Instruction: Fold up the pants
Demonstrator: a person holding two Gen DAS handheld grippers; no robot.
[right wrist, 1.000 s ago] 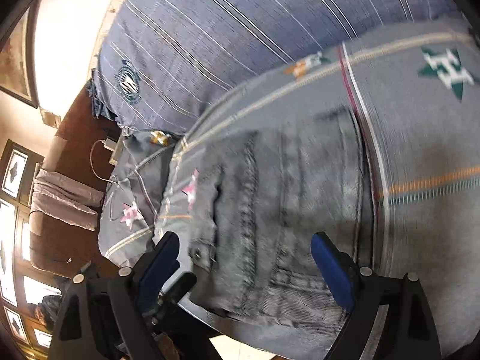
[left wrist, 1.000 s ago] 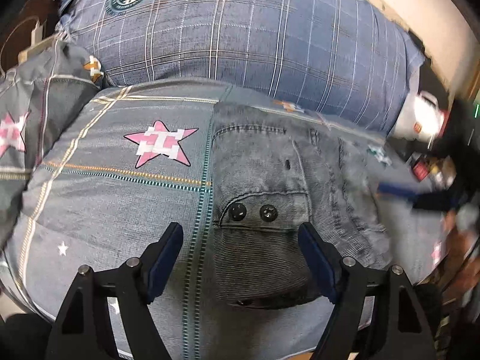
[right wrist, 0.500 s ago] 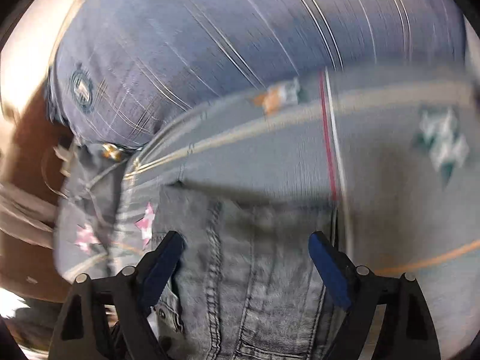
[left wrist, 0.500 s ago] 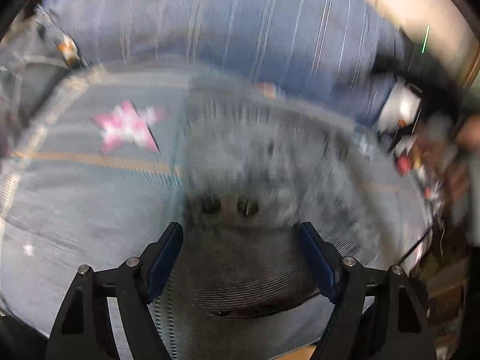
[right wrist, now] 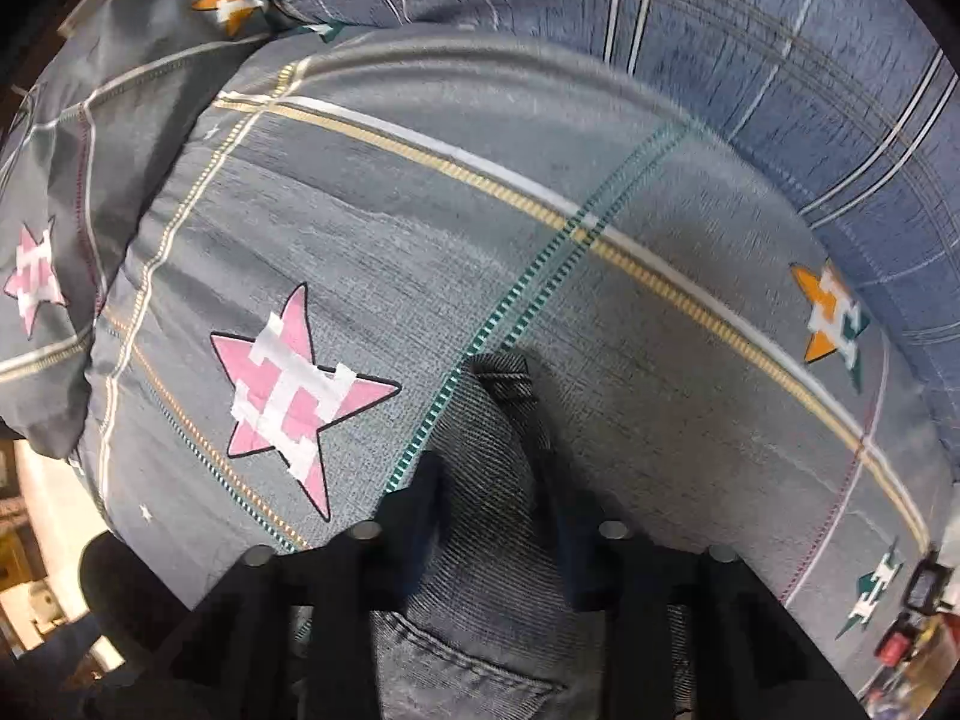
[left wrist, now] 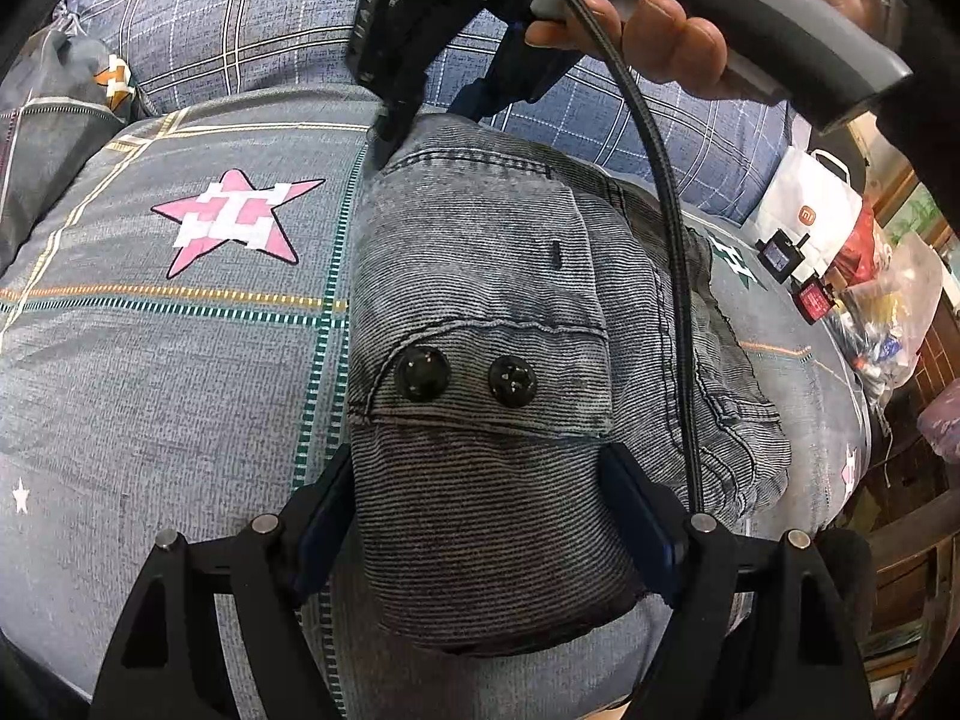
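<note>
The grey denim pants (left wrist: 480,312) lie folded in a compact bundle on the star-patterned bedsheet (left wrist: 150,372), pocket flap with two dark buttons facing up. My left gripper (left wrist: 480,516) is open, its blue pads straddling the near end of the bundle. My right gripper (left wrist: 414,120) is at the far top corner of the pants, held by a hand. In the right wrist view the right gripper (right wrist: 498,498) is closed on the pants (right wrist: 486,468) corner, fabric pinched between the fingers.
A blue plaid duvet (left wrist: 240,30) lies behind the pants. A grey pillow (right wrist: 60,210) sits at the left. A white paper bag (left wrist: 810,210) and plastic bags of clutter (left wrist: 888,312) stand past the bed's right edge.
The right gripper swung over to the far corner of the pants and closed on it. The left gripper moved slightly closer, still open around the near end.
</note>
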